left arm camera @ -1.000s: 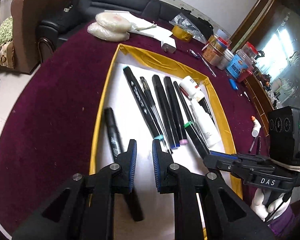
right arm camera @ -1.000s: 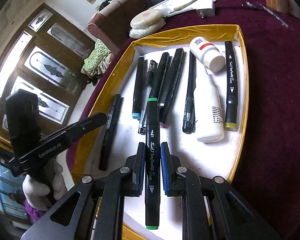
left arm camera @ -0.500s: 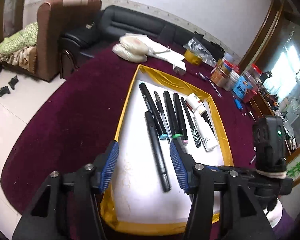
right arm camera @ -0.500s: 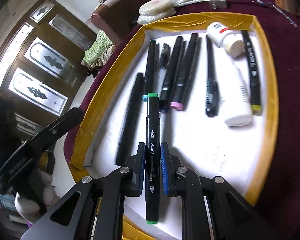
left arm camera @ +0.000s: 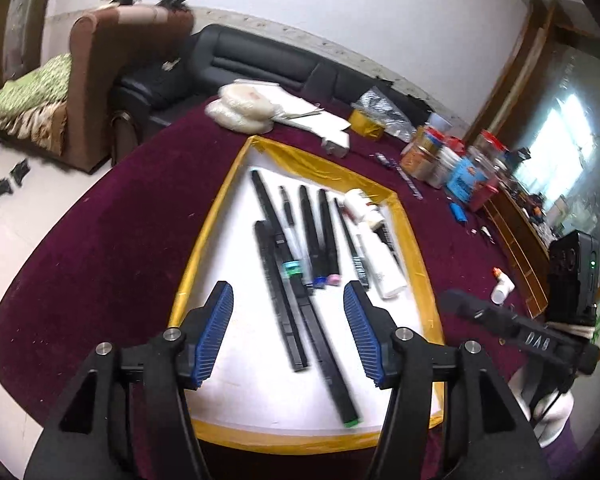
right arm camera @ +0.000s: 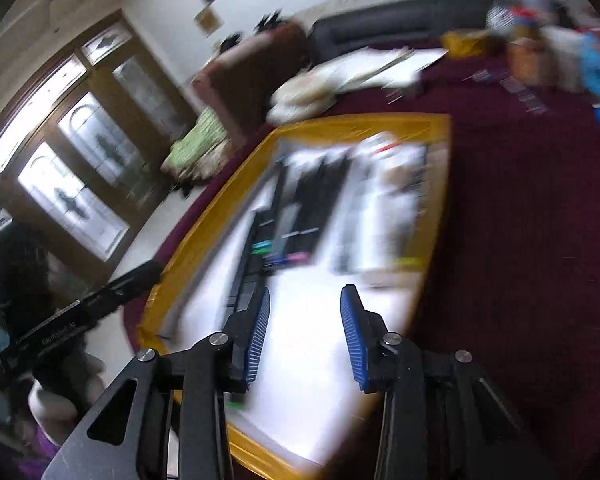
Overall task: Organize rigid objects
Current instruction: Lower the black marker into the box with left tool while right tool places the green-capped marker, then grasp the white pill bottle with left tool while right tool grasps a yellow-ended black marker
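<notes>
Both jaws were opening, nothing between them — best lift clear (judging here) before nudging the green-tipped black marker (left arm camera: 327, 354) at lower centre.

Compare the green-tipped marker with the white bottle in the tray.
The green-tipped marker is black and slim; the white bottle is thicker. The marker lies slanted, nearest the camera; the bottle lies farther back by the right rim. Both lie flat in the tray.
</notes>
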